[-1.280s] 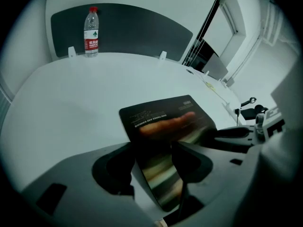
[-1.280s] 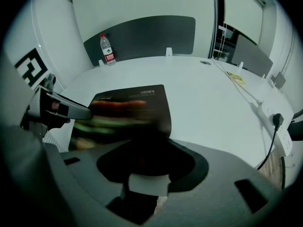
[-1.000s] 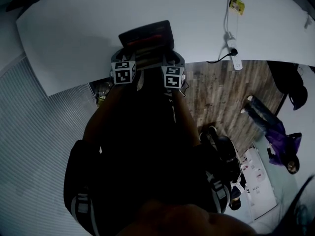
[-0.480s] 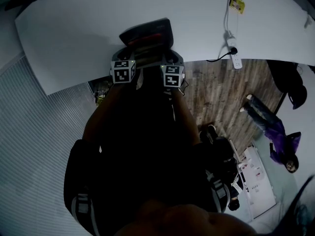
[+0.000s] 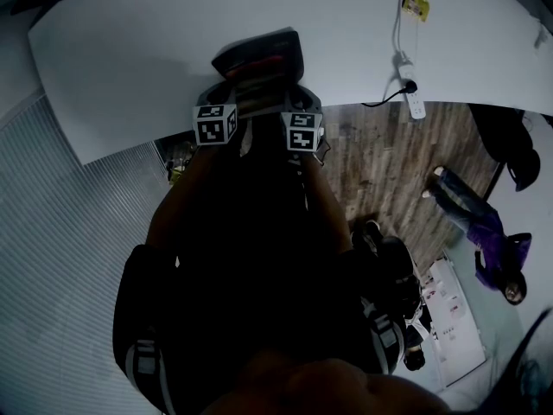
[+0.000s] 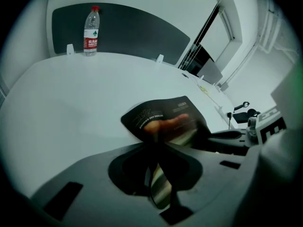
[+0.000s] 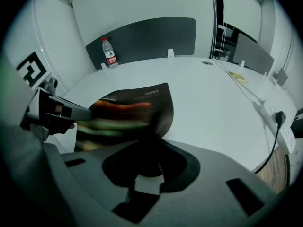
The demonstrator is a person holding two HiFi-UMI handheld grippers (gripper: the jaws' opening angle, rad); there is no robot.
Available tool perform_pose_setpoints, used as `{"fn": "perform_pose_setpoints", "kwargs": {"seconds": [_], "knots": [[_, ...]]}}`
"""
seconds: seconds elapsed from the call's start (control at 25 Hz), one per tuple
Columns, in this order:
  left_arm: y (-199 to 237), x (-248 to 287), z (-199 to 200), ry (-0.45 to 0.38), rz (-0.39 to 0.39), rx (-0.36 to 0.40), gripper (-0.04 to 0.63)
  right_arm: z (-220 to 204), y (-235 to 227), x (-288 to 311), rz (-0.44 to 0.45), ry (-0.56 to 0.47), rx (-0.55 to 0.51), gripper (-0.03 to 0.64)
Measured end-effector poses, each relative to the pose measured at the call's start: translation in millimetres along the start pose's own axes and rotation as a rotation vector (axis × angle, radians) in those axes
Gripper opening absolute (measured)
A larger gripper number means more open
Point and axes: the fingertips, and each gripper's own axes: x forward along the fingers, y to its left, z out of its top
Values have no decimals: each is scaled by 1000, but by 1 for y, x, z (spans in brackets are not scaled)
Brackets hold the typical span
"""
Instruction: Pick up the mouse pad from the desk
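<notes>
dim, cool light throughout; fisheye edges darken to black; mouse pad [image 7: 137, 109] print smeared by blur.

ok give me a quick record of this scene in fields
surface: white desk
target: dark mouse pad at the desk's near edge, near side bent up
left gripper: jaws closing on the pad's near edge, pad between them
right gripper: jaws closing on the same edge, pad between them
far side: water bottle upright by a dark divider panel
right edge: power strip with a plug in it
task state: pad gripped, far part on the desk
</notes>
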Motion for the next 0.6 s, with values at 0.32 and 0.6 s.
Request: {"fn": "perform_pose_setpoints", "kwargs": {"seconds": [0.32,0.6], "knots": [[-8,-10,3,-28,-29,-4,44,5,3,-10,4,-24,8,58],[-12,-25,9,-62,-48,10,40,15,9,-21,0,-55,0,57]]}}
